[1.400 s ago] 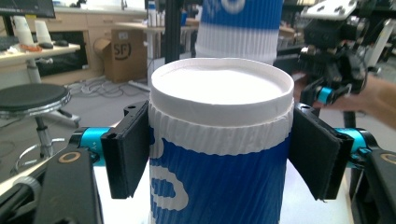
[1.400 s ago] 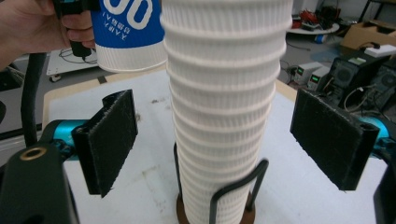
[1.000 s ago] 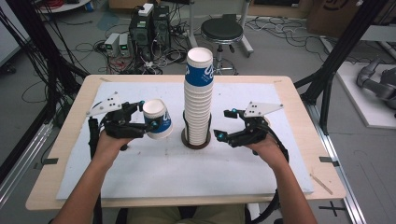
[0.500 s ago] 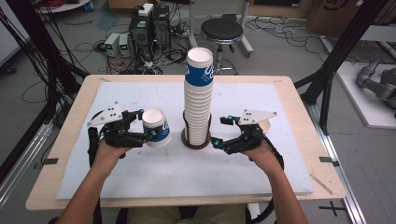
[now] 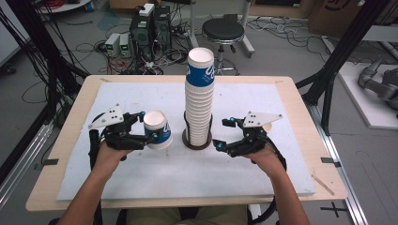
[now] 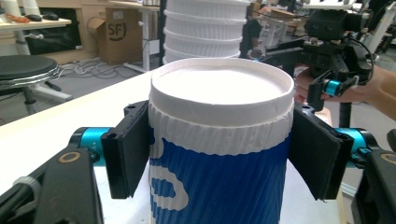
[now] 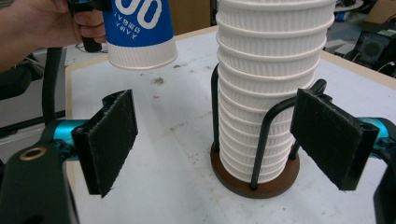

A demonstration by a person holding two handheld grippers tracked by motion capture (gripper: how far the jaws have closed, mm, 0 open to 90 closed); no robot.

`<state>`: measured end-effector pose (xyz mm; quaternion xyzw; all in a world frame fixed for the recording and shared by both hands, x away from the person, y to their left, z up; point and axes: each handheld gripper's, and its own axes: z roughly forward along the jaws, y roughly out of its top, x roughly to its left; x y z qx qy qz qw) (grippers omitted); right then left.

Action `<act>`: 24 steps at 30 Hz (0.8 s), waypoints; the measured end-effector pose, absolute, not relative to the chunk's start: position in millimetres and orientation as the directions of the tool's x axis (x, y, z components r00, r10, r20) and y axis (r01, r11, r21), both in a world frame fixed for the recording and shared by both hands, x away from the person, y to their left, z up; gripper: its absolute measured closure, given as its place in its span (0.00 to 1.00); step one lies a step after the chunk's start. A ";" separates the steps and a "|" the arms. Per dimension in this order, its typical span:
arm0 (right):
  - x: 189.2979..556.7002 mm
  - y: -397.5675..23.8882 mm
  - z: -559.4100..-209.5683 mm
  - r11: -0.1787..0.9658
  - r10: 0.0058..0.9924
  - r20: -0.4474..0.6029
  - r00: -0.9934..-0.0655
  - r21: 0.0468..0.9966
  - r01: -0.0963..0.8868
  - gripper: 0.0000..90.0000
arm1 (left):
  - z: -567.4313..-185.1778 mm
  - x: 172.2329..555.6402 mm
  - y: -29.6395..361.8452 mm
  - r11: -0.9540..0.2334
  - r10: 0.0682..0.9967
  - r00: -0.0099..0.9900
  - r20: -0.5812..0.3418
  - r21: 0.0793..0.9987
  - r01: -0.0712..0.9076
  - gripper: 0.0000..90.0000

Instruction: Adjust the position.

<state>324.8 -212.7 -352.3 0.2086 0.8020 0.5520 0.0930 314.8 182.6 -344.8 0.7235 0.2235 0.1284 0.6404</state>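
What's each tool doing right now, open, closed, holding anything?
Left tool: closed on a blue-and-white paper cup, held upside down beside the cup stack.
Right tool: open, holding nothing, next to the stack's holder.

You're in a lab: behind your table (image 5: pixel 300 101) sit computer towers (image 5: pixel 151 23), tangled floor cables (image 5: pixel 80 47), a black stool (image 5: pixel 226 30) and cardboard boxes (image 6: pixel 122 35).

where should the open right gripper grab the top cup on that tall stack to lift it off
Grip the top cup on its blue ribbed wall just under the white rim, where the left gripper holds its single cup. The right gripper, open beside the holder, would probably have to rise and come in level from the stack's right. The cup stands upside down and nested, so lift straight up.
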 end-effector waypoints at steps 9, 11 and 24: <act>314.9 -205.3 -354.8 0.308 0.381 0.082 -0.921 0.928 0.210 0.17 | -341.9 306.0 168.4 -0.072 0.417 0.904 -0.092 0.988 0.134 0.30; 312.5 -203.0 -356.2 0.304 0.366 0.083 -0.927 0.931 0.204 0.17 | -341.6 305.0 164.5 -0.068 0.397 0.913 -0.094 0.989 0.131 0.30; 303.7 -174.6 -360.2 0.292 0.274 0.087 -0.958 0.941 0.168 0.17 | -349.2 300.0 131.5 -0.093 0.297 0.950 -0.094 0.988 0.127 0.30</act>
